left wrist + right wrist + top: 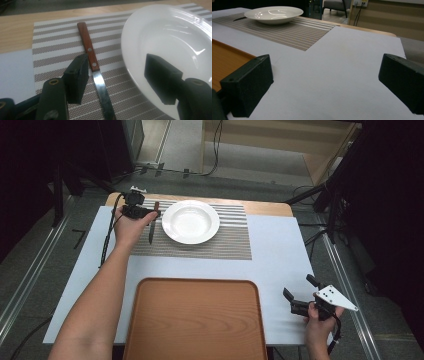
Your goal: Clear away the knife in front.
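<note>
Left gripper (pixel 150 213) sits over the striped placemat (pixel 220 245) near the desk's far-left corner, fingers spread, nothing pinched. Knife (pixel 96 68) lies flat on the mat between the jaws, close against one pad, wooden handle toward the far edge, just beside the white plate (pixel 172 37). Orange tray (pixel 195 320) at the near edge, centre. Right gripper (pixel 298 296) hovers at the near-right corner, fingers wide apart, empty.
</note>
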Tool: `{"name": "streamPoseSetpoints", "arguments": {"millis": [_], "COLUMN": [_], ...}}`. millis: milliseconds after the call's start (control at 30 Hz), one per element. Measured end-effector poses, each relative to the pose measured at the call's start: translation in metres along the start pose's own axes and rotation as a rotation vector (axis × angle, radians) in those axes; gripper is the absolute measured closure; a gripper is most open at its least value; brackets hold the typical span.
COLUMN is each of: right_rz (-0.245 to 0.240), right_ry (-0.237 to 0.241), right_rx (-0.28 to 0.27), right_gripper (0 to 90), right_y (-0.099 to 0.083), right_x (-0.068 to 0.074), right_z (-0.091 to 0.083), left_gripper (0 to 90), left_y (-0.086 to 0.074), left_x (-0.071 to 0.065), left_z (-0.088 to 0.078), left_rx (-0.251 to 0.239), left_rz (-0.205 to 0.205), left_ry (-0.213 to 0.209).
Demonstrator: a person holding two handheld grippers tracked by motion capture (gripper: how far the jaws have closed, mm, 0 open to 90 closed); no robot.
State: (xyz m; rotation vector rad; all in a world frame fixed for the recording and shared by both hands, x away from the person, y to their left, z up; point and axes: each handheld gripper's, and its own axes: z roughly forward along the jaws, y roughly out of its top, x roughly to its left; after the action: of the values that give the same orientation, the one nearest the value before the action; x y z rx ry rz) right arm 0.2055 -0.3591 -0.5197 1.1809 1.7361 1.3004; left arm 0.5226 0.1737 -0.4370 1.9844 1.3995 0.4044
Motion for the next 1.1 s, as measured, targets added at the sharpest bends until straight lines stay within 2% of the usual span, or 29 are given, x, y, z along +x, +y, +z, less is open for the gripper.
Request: {"name": "streamPoseSetpoints", "arguments": {"millis": [67, 167, 300, 400, 567, 1100], "right_rz": [0.002, 0.0, -0.004, -0.006, -0.005, -0.009], "right_ry": [-0.001, -0.001, 0.001, 0.0, 0.001, 0.001], "right_rx": [0.002, 0.003, 0.003, 0.005, 0.007, 0.007], "right_gripper": [0.0, 0.0, 0.0, 0.0, 0.0, 0.0], "right_y": [0.0, 0.0, 0.0, 0.0, 0.0, 0.0], "right_x": [0.0, 0.0, 0.0, 0.0, 0.001, 0.0], "right_z": [0.0, 0.0, 0.001, 0.001, 0.001, 0.002], "left_gripper": [38.9, 44.5, 51.0, 55.3, 59.2, 68.3], "left_y": [0.002, 0.004, 0.007, 0.01, 0.013, 0.015], "left_x": [0.001, 0.006, 0.012, 0.015, 0.015, 0.015], "left_z": [0.004, 0.011, 0.017, 0.022, 0.032, 0.05], "left_rx": [0.032, 0.06, 0.106, 0.121, 0.164, 0.205], "left_rz": [-0.007, -0.039, -0.062, -0.082, -0.085, -0.119], "left_ry": [0.02, 0.04, 0.054, 0.052, 0.067, 0.092]}}
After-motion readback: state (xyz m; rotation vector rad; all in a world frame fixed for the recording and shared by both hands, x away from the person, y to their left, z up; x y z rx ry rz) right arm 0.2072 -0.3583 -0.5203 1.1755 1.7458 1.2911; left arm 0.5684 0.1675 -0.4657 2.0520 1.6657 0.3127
